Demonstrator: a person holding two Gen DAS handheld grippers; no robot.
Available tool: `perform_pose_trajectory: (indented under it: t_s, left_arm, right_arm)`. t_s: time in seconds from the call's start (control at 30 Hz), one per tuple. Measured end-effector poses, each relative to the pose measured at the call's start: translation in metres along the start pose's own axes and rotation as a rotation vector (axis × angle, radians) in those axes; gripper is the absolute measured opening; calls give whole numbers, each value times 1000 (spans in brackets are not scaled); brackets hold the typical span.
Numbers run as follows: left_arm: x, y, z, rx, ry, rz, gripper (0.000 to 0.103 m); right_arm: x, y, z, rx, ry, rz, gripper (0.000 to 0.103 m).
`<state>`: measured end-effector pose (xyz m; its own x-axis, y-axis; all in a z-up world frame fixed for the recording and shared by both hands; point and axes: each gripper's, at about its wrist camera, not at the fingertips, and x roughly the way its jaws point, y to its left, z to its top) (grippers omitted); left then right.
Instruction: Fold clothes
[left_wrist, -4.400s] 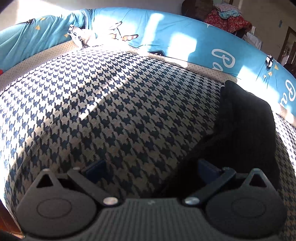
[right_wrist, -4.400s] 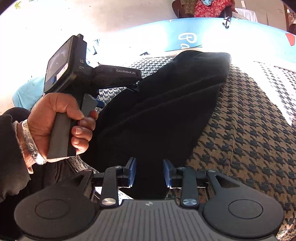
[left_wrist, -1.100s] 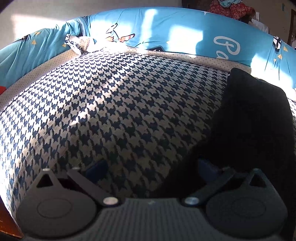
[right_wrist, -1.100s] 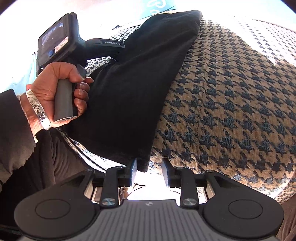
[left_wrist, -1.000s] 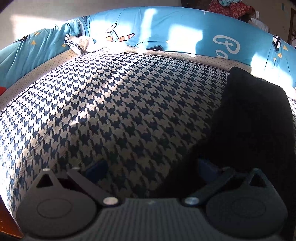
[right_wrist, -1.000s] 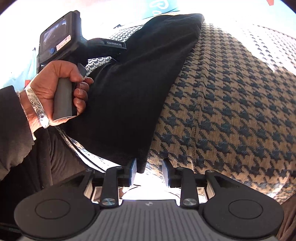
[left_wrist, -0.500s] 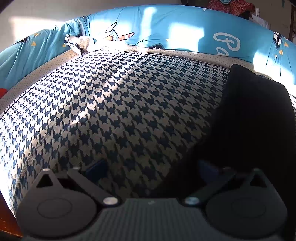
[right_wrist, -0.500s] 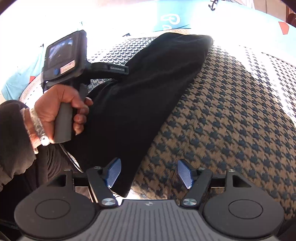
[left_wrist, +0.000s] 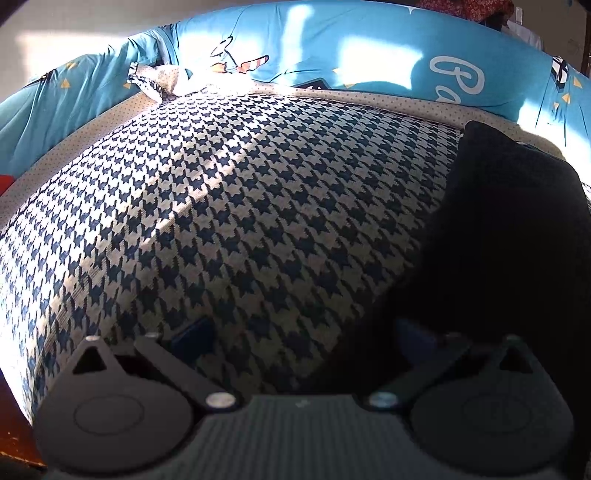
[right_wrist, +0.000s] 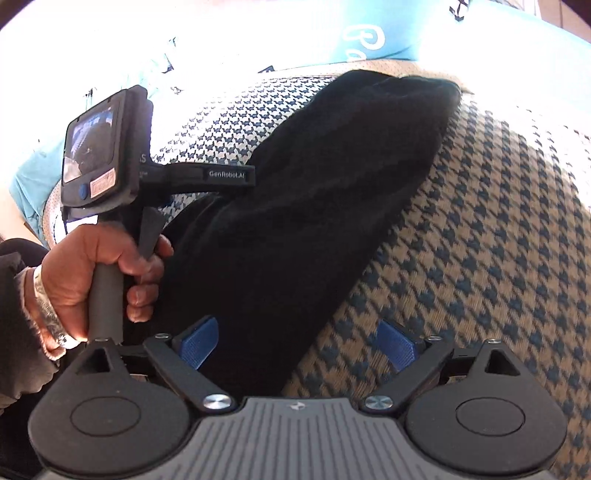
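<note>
"genrobot.ai" is read on the left gripper (right_wrist: 236, 192), gripped upright by a hand (right_wrist: 92, 273); its jaws are spread, nothing clamped. the right gripper (right_wrist: 299, 345) has just been opened wide, empty. the black garment (right_wrist: 325, 192) lies folded lengthwise along the houndstooth bed (left_wrist: 229, 206).

The black garment (right_wrist: 314, 206) is lying folded into a long narrow strip on the houndstooth blanket (right_wrist: 498, 240), running diagonally from the blanket's near edge toward its far edge beside the blue bedding (left_wrist: 332, 48), flat and unheld.
</note>
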<state>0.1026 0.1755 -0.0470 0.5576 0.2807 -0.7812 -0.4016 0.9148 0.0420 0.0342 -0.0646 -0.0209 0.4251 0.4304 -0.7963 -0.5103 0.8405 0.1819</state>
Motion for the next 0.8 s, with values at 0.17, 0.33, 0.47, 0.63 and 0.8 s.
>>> perform_pose_trajectory:
  t_s: [0.17,0.33,0.47,0.63,0.8]
  left_arm:
    - [1,-3,4,2,27,14,103]
    - [1,-5,7,0,55,24,103]
    - [-1,-4,12,-13,82,14,103]
    - [-10,-10,21,15,52,-28,103]
    - [-3,-13,28,12,54,-24,103]
  right_arm:
    - [4,-6,17,-46,-63,-13,103]
    - [20,-21,28,-44,-67,19,103]
    - [31,-38,41,38,-60,40,103]
    - [38,-63,56,164,-110,32,103]
    - [49,-84,74,209,-154,-12,102]
